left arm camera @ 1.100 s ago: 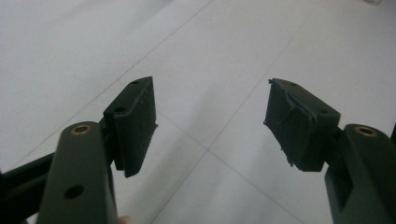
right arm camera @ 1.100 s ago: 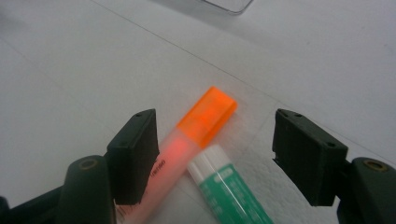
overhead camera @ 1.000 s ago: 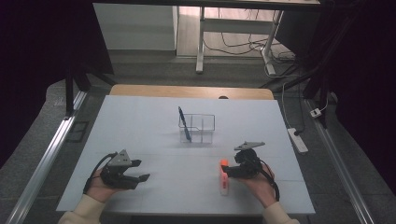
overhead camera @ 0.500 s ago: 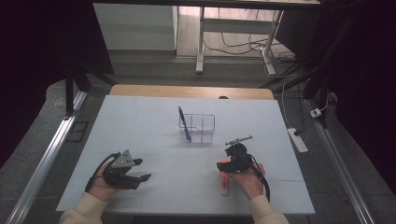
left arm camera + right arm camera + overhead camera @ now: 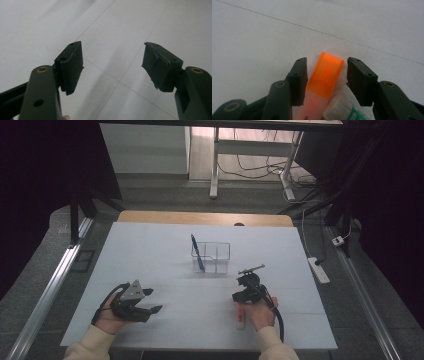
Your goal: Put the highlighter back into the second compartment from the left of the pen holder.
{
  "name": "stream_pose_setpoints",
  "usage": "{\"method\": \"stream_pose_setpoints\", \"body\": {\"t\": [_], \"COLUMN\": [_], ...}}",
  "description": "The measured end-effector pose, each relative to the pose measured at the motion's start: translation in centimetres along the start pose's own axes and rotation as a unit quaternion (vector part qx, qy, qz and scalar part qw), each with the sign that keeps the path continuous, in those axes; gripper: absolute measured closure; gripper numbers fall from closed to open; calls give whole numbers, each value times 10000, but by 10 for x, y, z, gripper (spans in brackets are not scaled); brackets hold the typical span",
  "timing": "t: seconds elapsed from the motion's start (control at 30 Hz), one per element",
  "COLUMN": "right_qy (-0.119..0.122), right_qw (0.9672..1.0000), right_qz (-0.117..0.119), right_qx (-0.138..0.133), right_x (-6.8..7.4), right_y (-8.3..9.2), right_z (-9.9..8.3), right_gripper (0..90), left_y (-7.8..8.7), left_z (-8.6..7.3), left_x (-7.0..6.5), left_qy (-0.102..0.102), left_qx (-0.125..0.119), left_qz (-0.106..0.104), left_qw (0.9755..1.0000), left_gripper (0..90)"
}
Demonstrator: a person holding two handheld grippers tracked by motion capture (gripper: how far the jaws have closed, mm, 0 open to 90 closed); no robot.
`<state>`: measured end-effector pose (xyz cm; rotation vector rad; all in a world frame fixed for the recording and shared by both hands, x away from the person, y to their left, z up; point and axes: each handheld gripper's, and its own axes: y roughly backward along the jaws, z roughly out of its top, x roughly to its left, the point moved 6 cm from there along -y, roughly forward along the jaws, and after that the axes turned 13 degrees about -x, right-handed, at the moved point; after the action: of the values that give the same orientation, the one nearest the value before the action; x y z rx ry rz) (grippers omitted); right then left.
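Note:
An orange-capped highlighter [image 5: 327, 72] lies on the white table, and the jaws of my right gripper [image 5: 327, 62] stand to either side of its cap. They have just been closing. The left pad [image 5: 299, 77] is at the cap's edge, and a gap remains at the right pad. A second pen with a white cap and green label [image 5: 338, 110] lies beside it. In the high view my right gripper [image 5: 240, 298] covers the cap and the highlighter's pale body [image 5: 240, 318] pokes out by the hand. My left gripper [image 5: 152, 301] [image 5: 112, 57] rests open and empty at the front left.
A clear plastic organiser [image 5: 216, 255] stands at the table's middle with a dark blue pen [image 5: 196, 252] leaning in its left compartment. The white table [image 5: 150, 250] ends in a wooden strip at the far edge. A power strip [image 5: 318, 270] lies on the floor to the right.
My right gripper has moved left over the highlighter's orange cap and its jaws have narrowed around it. The left gripper has stayed in place.

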<state>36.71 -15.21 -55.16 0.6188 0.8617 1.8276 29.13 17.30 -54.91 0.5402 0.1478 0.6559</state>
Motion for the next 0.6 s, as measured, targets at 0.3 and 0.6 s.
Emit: {"method": "stream_pose_setpoints", "body": {"t": [0.3,0.6], "right_qy": [-187,-216], "right_qw": [9992,9971], "right_qz": [-340,-713], "right_qx": [114,123], "right_x": [4,13], "right_y": [-4,-5], "right_z": [-2,-2], "right_gripper": [580,656], "left_y": [0,-2], "left_z": [2,2], "left_x": [-3,-7], "left_qy": [-122,-239], "left_qx": [-7,8], "left_qz": [-31,-133], "left_qw": [9999,9996], "left_gripper": [323,324]}}
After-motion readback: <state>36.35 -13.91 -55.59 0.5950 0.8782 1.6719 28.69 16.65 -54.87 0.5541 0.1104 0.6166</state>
